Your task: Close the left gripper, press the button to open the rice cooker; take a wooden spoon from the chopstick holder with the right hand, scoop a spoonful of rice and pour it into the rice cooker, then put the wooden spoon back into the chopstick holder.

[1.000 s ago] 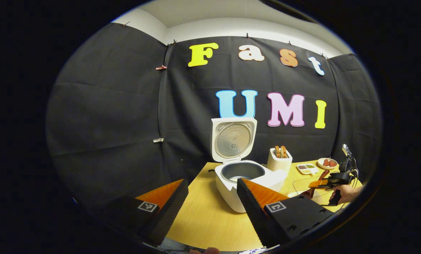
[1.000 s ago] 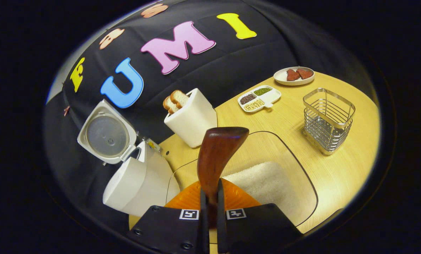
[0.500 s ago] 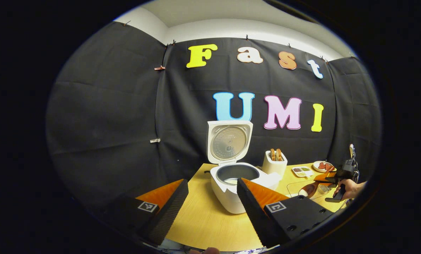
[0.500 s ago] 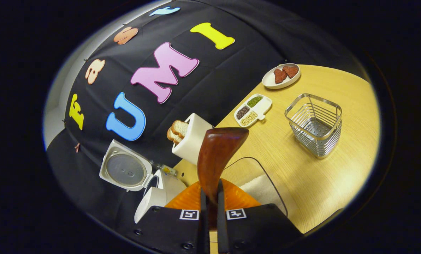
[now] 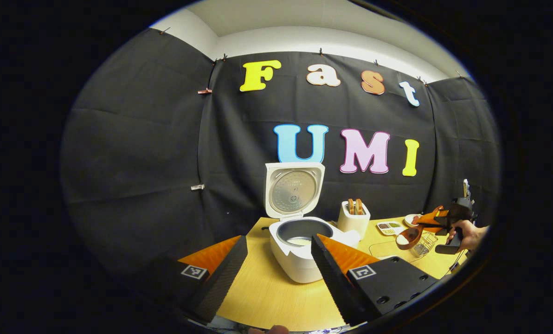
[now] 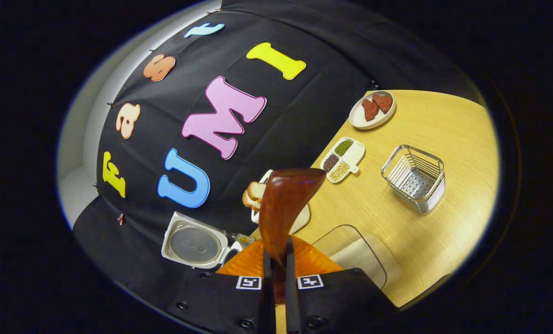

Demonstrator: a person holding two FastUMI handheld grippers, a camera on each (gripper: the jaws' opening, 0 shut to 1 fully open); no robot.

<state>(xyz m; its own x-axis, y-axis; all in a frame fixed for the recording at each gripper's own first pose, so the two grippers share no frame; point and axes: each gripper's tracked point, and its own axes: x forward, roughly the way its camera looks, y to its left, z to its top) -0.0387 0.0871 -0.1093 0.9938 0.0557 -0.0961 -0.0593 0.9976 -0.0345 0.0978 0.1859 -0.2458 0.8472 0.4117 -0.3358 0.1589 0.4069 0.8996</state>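
The right tongs (image 6: 276,278) were clamped on the handle of the wooden spoon (image 6: 283,208), both fingers pressing it, and its bowl rose straight ahead of them, its dark rounded back toward the camera. Just beyond and to the right of those fingers lay the clear tray of rice (image 6: 357,253) on the tabletop (image 6: 443,139). To the left and a little farther stood the rice cooker's raised lid (image 6: 194,246), with the white toaster (image 6: 299,221) holding bread slices mostly hidden behind the spoon bowl. Farther off to the right of the spoon sat the wire chopstick holder (image 6: 413,178), then a divided dish of beans (image 6: 344,160) and a plate of red pieces (image 6: 371,109) at the far edge. In the left gripper view the left tongs (image 5: 276,260) stood apart and held nothing, with the rice cooker (image 5: 299,248) just beyond their fingertips, its lid up and something pale in the pot. Well off to their right, a hand (image 5: 464,234) carried the spoon in the air, a little white showing in its bowl. Judging by this, the pouring looked done and the return step was in hand. The next move called for swinging the spoon over the wire holder, turning it handle down or bowl down to clear the rim, lowering it inside and then releasing.
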